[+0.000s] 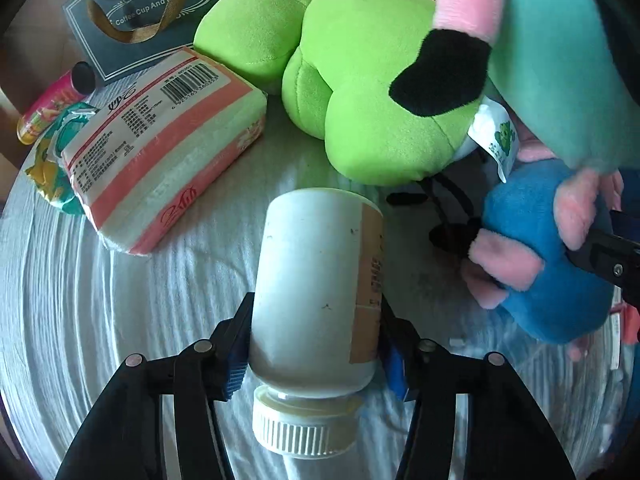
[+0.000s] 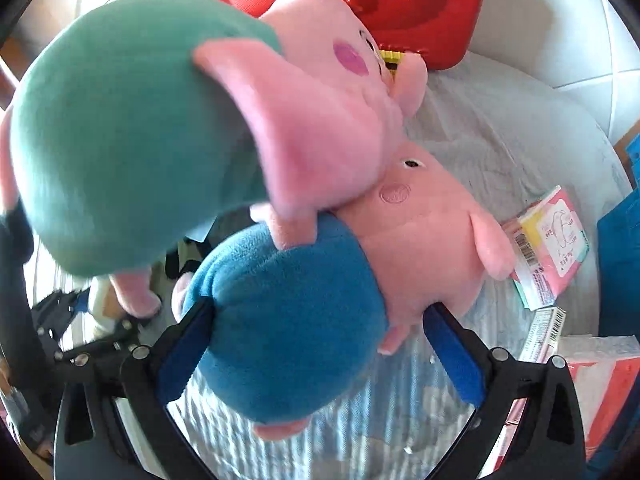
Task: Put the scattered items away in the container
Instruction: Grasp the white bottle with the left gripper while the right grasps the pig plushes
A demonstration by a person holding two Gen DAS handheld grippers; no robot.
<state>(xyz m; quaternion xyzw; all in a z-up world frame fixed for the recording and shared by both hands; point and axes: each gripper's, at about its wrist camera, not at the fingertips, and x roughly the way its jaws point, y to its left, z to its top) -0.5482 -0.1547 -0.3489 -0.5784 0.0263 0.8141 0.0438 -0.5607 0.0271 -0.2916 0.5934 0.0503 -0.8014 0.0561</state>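
White bottle sat nearest, cap toward me, clamped across its body by left gripper, pads closed snug on both sides. Right gripper was closed on blue-bodied pig plush, with second pig plush in teal pressed against it (whether it was gripped too, couldn't tell). Beyond lay tissue pack, green plush, dark gift bag on white cloth. Container not clearly identified. Judged best: keep squeeze firm, carry bottle level, lift plush clear of neighbours.
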